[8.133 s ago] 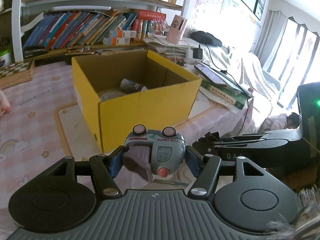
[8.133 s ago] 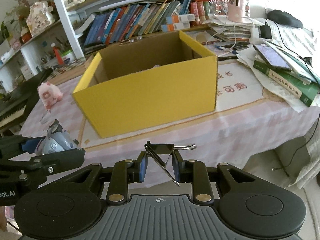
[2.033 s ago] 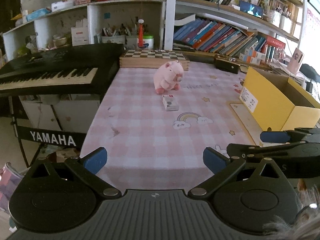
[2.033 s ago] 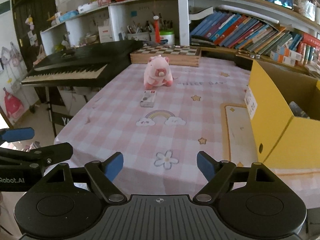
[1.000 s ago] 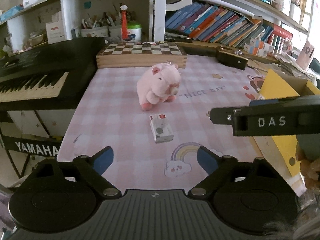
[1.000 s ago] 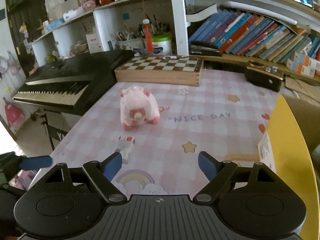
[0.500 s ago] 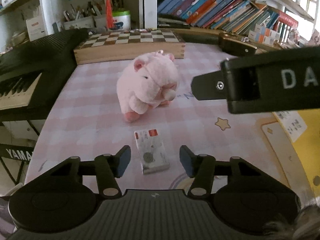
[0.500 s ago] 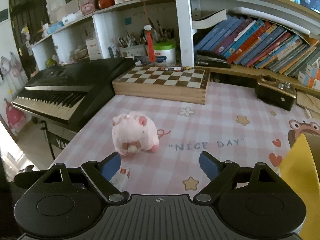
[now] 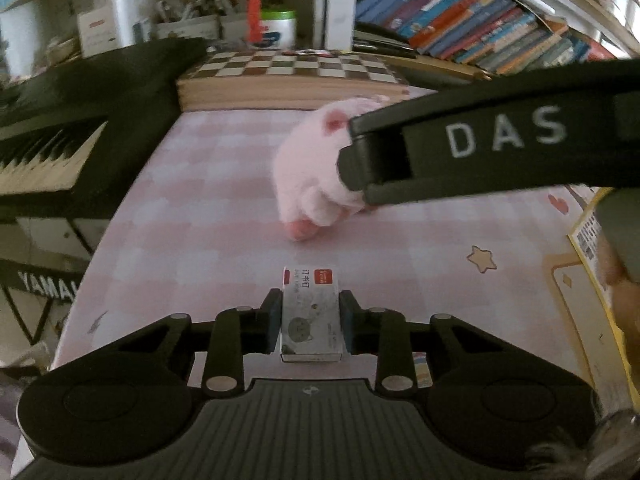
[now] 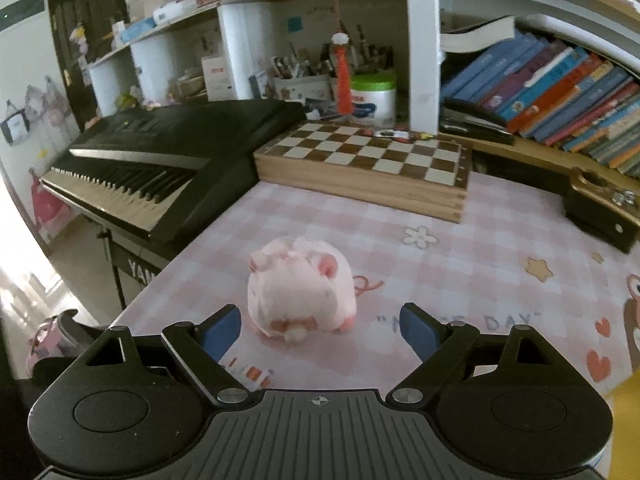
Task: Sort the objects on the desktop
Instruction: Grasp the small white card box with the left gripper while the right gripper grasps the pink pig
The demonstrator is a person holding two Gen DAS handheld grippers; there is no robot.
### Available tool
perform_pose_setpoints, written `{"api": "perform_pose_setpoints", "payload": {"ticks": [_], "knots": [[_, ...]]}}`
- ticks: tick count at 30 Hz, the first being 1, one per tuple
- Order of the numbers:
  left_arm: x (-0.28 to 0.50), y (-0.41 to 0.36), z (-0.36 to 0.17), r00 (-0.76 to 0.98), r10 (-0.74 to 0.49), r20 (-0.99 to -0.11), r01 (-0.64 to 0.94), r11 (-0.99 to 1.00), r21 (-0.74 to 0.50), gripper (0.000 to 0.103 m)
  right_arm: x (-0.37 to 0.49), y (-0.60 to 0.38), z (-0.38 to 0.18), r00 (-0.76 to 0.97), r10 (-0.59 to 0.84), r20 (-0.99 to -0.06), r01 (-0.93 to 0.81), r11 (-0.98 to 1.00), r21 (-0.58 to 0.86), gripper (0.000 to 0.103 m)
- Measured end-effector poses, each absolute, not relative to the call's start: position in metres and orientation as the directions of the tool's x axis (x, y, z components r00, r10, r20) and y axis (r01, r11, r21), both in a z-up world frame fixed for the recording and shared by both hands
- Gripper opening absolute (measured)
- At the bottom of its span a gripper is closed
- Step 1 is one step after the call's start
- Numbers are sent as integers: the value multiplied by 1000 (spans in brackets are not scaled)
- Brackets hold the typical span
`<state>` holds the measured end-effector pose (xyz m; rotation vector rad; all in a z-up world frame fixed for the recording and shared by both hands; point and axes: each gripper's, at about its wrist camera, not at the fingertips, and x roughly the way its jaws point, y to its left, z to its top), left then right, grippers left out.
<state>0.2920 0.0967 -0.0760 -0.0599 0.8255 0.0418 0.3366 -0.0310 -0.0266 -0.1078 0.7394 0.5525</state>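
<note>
A black electronic keyboard [image 10: 160, 168] flanks the pink checked tablecloth [image 9: 208, 220], with a wooden chessboard box [image 10: 372, 168] at the cloth's far edge. Nearer sits the fluffy pink plush pig [image 10: 302, 290], framed by the right gripper [image 10: 320, 328] with its jaws wide apart (its arm partly hides the pig in the left view). The left gripper [image 9: 311, 322] is clamped on the small white cardboard box [image 9: 311, 312], which lies on the cloth, long axis pointing away toward the pig.

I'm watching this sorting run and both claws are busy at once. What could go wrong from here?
1. The left claw pinches only the near end of the small box, which still lies on the tablecloth; it may pivot or slip when lifted.
2. The right claw is open just short of the pink plush pig; a finger could nudge the soft toy away.
3. The right claw crosses above the left claw's view, so lifting risks a bump.
</note>
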Motion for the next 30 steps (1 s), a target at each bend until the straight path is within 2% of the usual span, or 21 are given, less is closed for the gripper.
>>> {"api": "perform_pose_setpoints", "payload": {"ticks": [10, 18, 19, 22, 23, 30], "knots": [[262, 136, -56, 691, 63, -721, -185, 978, -92, 27, 361, 5, -50, 594, 417, -688, -546, 837, 35, 93], [254, 140, -48, 694, 62, -717, -192, 976, -102, 27, 381, 19, -68, 579, 396, -713, -568, 823, -5, 93], [255, 140, -48, 695, 61, -716, -190, 977, -101, 27, 382, 18, -68, 577, 398, -713, -567, 824, 0, 91], [253, 138, -44, 702, 56, -710, -180, 978, -101, 27, 382, 15, -68, 559, 428, -710, -582, 813, 31, 71], [252, 138, -42, 706, 55, -706, -177, 979, -101, 27, 381, 14, -66, 563, 425, -709, -580, 814, 28, 69], [243, 134, -25, 745, 39, -666, -153, 982, -113, 27, 365, -2, -46, 593, 439, -675, -544, 836, 65, 68]]}}
